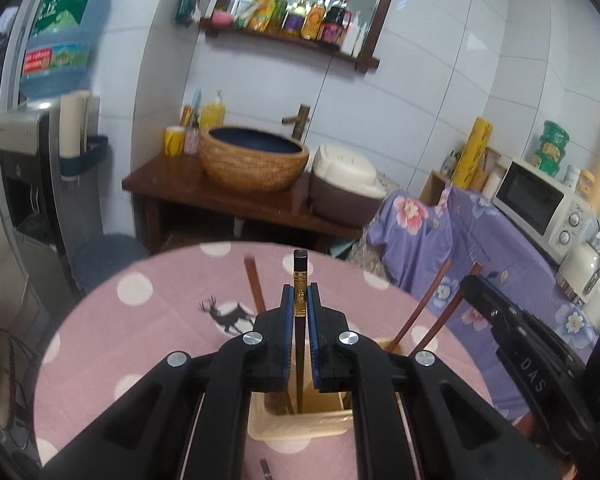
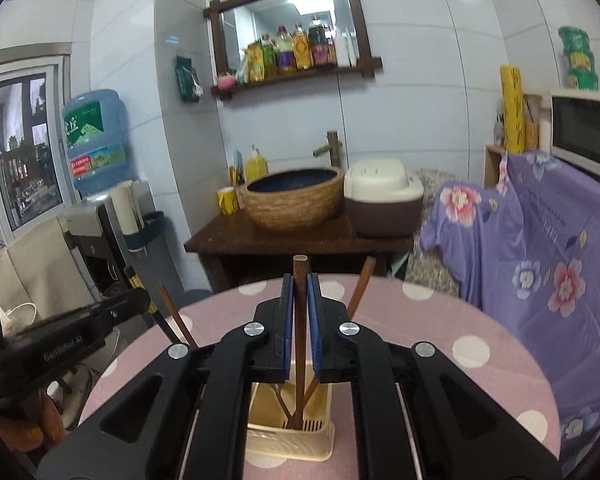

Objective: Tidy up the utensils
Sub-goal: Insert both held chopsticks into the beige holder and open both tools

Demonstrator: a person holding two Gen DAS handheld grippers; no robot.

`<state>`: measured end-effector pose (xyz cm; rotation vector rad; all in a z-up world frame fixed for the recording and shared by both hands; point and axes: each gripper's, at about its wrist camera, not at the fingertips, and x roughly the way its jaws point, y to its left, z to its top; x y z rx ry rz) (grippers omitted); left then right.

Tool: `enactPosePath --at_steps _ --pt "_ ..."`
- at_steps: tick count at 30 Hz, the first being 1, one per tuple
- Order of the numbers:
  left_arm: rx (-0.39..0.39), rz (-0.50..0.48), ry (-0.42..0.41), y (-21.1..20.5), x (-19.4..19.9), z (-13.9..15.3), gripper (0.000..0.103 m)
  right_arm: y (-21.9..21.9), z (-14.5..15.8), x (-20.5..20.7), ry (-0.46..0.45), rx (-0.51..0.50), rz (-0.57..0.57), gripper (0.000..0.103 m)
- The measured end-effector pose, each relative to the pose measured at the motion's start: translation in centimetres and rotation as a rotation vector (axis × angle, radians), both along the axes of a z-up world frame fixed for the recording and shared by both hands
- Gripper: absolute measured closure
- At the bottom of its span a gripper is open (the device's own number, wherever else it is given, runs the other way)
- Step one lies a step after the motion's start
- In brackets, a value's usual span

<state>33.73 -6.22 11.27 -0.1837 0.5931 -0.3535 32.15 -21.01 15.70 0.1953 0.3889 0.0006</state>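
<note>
Pink dotted table [image 1: 148,320], cream holder [image 2: 290,446] on it, left tongs [image 1: 300,300] clamped on black chopstick [image 1: 300,276], right tongs [image 2: 300,292] clamped on brown chopstick [image 2: 300,276], both standing in the holder

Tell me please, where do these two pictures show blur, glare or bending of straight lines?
Left wrist view: wall tiles bow strongly, corners go black, the water bottle is smeared. Right wrist view: same fisheye bending, bright glare in the mirror, the purple cloth soft at the edge.
</note>
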Motion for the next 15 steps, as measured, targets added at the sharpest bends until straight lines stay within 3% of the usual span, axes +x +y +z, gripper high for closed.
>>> enactPosePath --at_steps 4,9,10,12,13,14,15 --pt "0.010 0.009 0.021 -0.2 0.2 -1.9 0.095 -0.3 -0.7 0.0 -0.001 0.005 -0.013 0.095" --pt "0.009 -0.008 0.015 -0.3 0.0 -1.7 0.095 -0.6 -0.9 -0.2 -0.006 0.011 -0.001 0.095" --pt "0.013 -0.011 0.013 -0.4 -0.1 -1.7 0.091 -0.6 -0.9 -0.4 -0.006 0.005 -0.001 0.093" --pt "0.028 -0.008 0.002 -0.4 -0.8 -1.6 0.072 -0.7 -1.1 -1.1 -0.021 0.008 0.002 0.086" --pt "0.031 -0.006 -0.006 -0.3 -1.3 -1.7 0.055 -0.7 -1.1 -1.5 -0.026 0.010 0.002 0.075" --pt "0.034 -0.003 -0.019 -0.1 -2.1 -1.7 0.050 -0.8 -1.3 -2.0 -0.033 0.015 -0.002 0.062" --pt "0.041 0.002 -0.028 0.0 -2.7 -1.9 0.050 -0.9 -1.4 -2.6 -0.046 0.021 -0.009 0.057"
